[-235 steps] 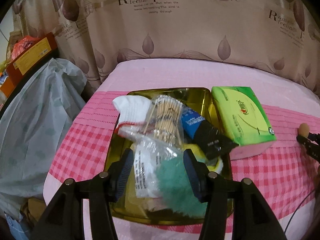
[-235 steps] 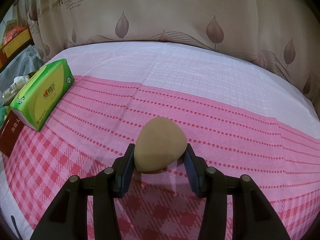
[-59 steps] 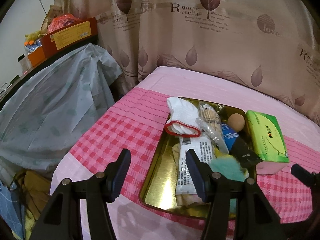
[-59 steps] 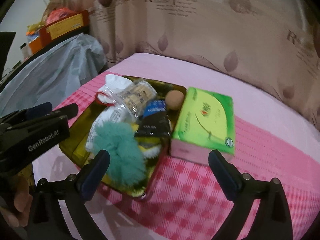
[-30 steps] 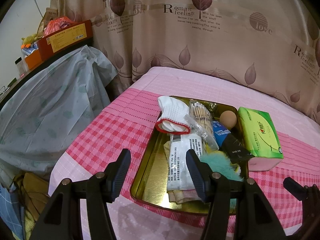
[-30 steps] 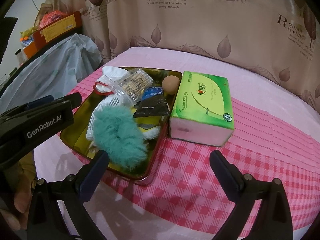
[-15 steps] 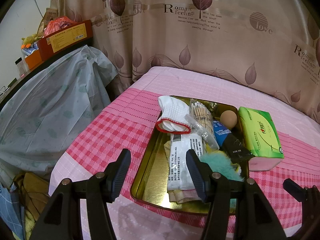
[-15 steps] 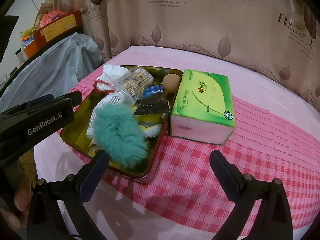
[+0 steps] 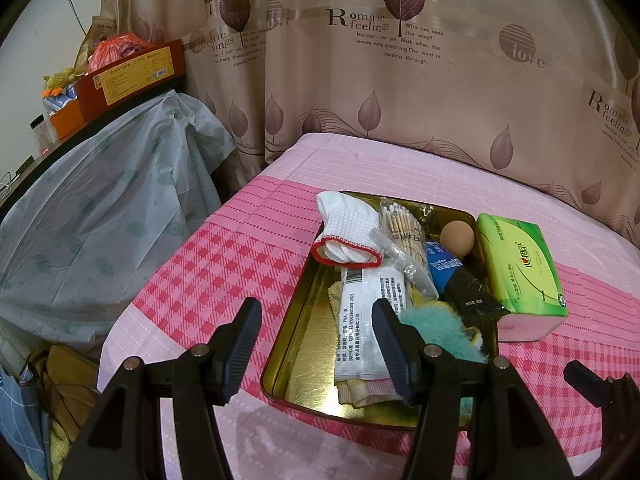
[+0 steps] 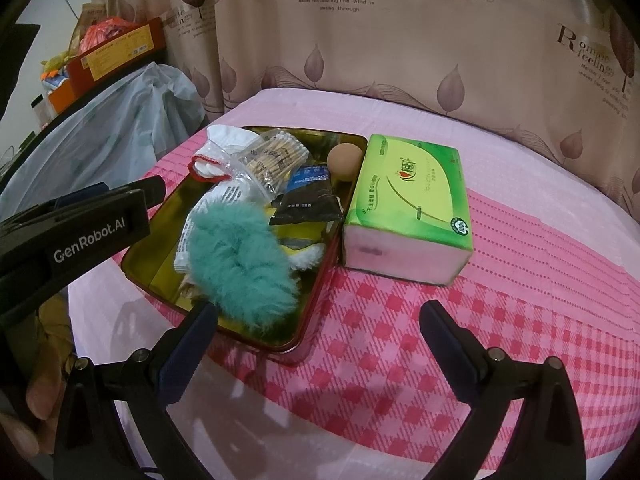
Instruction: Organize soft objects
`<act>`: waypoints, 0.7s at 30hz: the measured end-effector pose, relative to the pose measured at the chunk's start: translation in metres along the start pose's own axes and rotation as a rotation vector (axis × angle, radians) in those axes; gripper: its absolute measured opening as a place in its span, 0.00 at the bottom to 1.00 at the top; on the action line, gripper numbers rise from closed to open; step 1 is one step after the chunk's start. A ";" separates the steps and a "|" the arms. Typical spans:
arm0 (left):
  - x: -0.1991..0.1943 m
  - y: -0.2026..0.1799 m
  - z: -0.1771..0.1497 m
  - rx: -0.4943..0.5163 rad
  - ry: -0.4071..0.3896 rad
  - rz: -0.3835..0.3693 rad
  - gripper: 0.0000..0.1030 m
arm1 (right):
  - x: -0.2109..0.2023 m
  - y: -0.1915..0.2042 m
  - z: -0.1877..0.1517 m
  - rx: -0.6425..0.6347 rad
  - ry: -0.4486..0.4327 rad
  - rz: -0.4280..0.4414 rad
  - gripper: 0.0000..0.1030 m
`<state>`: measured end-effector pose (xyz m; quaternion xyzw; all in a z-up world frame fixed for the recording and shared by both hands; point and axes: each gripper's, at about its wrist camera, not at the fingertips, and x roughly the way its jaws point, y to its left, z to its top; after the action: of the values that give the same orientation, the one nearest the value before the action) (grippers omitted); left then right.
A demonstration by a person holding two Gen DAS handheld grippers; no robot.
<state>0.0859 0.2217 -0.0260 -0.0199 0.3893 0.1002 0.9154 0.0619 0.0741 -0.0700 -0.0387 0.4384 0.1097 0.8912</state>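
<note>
Both tools are idle. Your left hand-held gripper (image 9: 316, 330) hovers with its jaws parted and nothing between them; your right hand-held gripper (image 10: 318, 330) is spread wider still and equally unloaded. Neither touches anything.

The gold tin tray (image 10: 160, 258) sits ahead of the right hand-held gripper and to its left, on the pink checked bedspread (image 10: 400, 320). It already holds the teal fluffy scrunchie (image 10: 240, 256) at its near end, the white glove with red cuff (image 9: 344, 232) and a bag of cotton swabs (image 9: 402, 232) at the far end, a white sachet (image 9: 366, 320) and a dark blue-and-black packet (image 9: 460, 280) between them, and the tan makeup sponge (image 10: 345, 161) in the far right corner.

The one soft item outside the tray is the green tissue pack (image 10: 408, 204), straight ahead of the right hand-held gripper, lying against the tray's right wall.

My reading: the tissue pack is the remaining step, if it belongs in the tray at all.
- Take it with the right tool; that one is already open wide and faces the pack's near end.
- Grip across the short width, low on the sides; the wrapper will give, so close gently.
- The tray looks crowded. Lay the pack on top rather than forcing it in.
- Lift clear of the tray wall before moving left, or you may drag the tray.
</note>
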 end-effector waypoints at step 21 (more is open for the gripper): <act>0.000 0.001 0.000 0.000 0.000 -0.003 0.57 | 0.000 0.000 0.001 0.001 0.003 0.002 0.97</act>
<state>0.0855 0.2223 -0.0261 -0.0204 0.3893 0.0990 0.9156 0.0632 0.0742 -0.0693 -0.0382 0.4399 0.1102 0.8904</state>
